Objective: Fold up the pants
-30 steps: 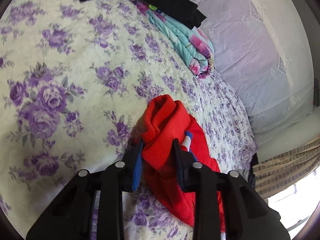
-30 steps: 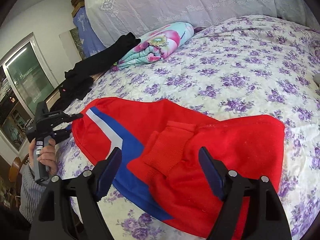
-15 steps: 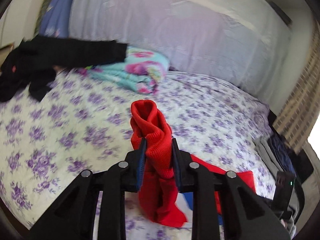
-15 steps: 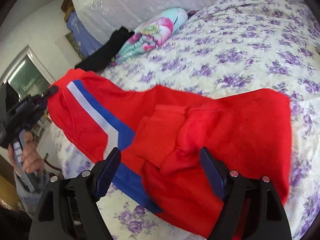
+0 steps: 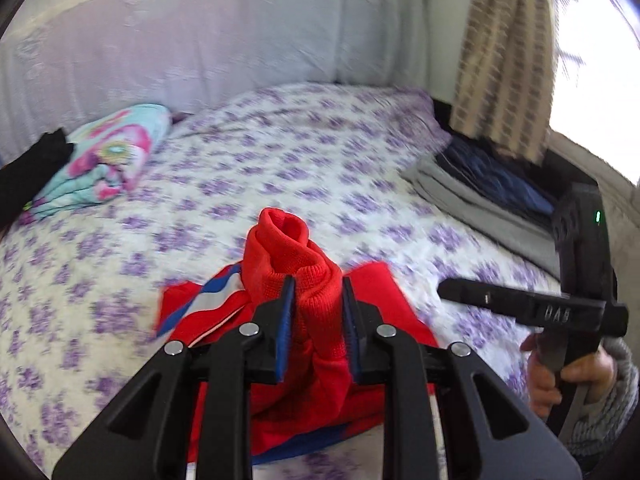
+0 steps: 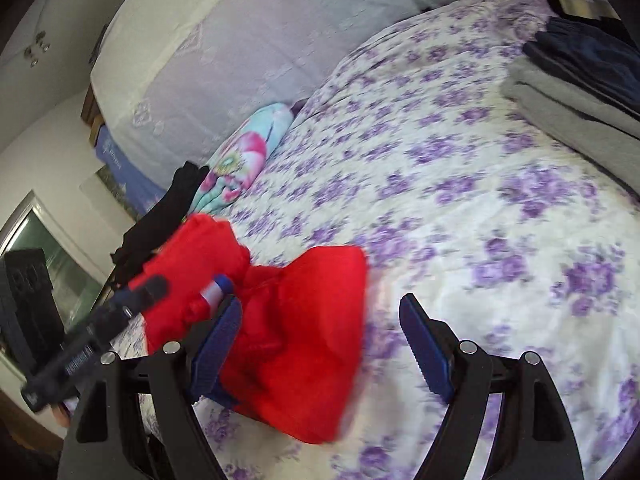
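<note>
Your left gripper [image 5: 318, 300] is pinching the ribbed cuff [image 5: 296, 252] of the red pants [image 6: 292, 344] between its 2 pads, which have just been closing tighter on the knit, and the cuff is standing up out of the jaws as a rolled tube. From there the leg is hanging down and trailing toward the bulk of the pants, which is lying bunched on the floral bedspread [image 6: 500, 220], well short of the folded grey and navy stack [image 6: 580, 92] at the bed's far side. Your right gripper [image 6: 320, 344] is holding its jaws spread wide and gripping nothing; the red bunch is lying against and beyond its left pad [image 6: 218, 340], off toward the lifted cuff, while the right pad [image 6: 424, 344] is sitting over bare bedspread. So the pants' long axis is running from the raised cuff down to that bunch, and your right hand [image 5: 560, 376] is the nearer one to the free end. Judging from this, the next move is depending on shifting the right jaws sideways onto the bunch, away from the grey and navy stack.
</note>
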The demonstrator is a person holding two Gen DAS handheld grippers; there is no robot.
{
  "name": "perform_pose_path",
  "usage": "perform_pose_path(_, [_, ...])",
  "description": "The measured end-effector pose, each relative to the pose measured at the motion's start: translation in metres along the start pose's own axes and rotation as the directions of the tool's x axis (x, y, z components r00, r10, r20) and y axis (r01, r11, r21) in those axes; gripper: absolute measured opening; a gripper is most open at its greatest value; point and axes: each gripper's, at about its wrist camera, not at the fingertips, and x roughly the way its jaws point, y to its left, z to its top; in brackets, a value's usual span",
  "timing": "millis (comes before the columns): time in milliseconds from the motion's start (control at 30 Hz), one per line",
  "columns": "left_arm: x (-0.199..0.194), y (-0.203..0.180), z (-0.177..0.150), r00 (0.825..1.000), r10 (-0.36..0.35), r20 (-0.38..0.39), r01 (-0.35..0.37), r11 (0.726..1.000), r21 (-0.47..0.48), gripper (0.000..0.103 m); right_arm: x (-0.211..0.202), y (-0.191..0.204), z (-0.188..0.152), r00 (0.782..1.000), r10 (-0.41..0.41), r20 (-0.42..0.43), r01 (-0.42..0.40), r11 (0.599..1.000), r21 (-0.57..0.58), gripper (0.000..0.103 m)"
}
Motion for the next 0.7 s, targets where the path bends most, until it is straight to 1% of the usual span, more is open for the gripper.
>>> perform_pose_path(100, [0.014, -0.028, -0.01, 1.0, 0.008, -0.007, -0.007, 0.998, 0.067, 0.02, -0.012, -0.017, 0.0, 1.0, -0.015, 0.022, 0.014, 0.999, 0.03, 0.081])
perform_pose_path(200, [0.015, -0.052, -0.014, 1.0, 0.015, 0.009, -0.016, 0.991, 0.133, 0.02, -0.014, -0.03, 0.0, 0.999, -0.021, 0.03, 0.019, 0.998, 0.052, 0.082])
perform_pose_path(333, [0.016, -0.069, -0.012, 1.0, 0.004, 0.009, -0.006, 0.985, 0.17, 0.02, -0.016, -0.038, -0.001, 0.999, -0.009, 0.037, 0.006, 0.997, 0.072, 0.081])
perform_pose_path(500, [0.04, -0.088, -0.023, 0.999, 0.041, -0.032, -0.032, 0.971, 0.237, 0.022, -0.019, -0.048, -0.001, 0.999, -0.028, 0.039, 0.024, 0.995, 0.093, 0.082])
perform_pose_path(533, [0.047, -0.094, -0.028, 0.998, 0.039, -0.052, -0.024, 0.964, 0.266, 0.024, -0.02, -0.05, -0.001, 0.999, -0.03, 0.039, 0.025, 0.995, 0.099, 0.082])
perform_pose_path(600, [0.055, -0.101, -0.035, 0.996, 0.004, -0.089, 0.021, 0.959, 0.281, 0.03, -0.021, -0.052, -0.001, 0.999, -0.034, 0.043, 0.029, 0.994, 0.108, 0.082])
perform_pose_path(633, [0.057, -0.103, -0.038, 0.994, -0.013, -0.106, 0.044, 0.957, 0.288, 0.043, -0.022, -0.053, 0.0, 0.998, -0.033, 0.047, 0.028, 0.994, 0.11, 0.082])
perform_pose_path(667, [0.058, -0.107, -0.042, 0.993, -0.027, -0.112, 0.059, 0.952, 0.301, 0.047, -0.024, -0.051, 0.0, 0.998, -0.032, 0.05, 0.027, 0.994, 0.11, 0.081])
perform_pose_path(700, [0.056, -0.11, -0.044, 0.994, -0.031, -0.104, 0.062, 0.948, 0.312, 0.054, -0.025, -0.05, 0.001, 0.998, -0.034, 0.055, 0.028, 0.994, 0.105, 0.081])
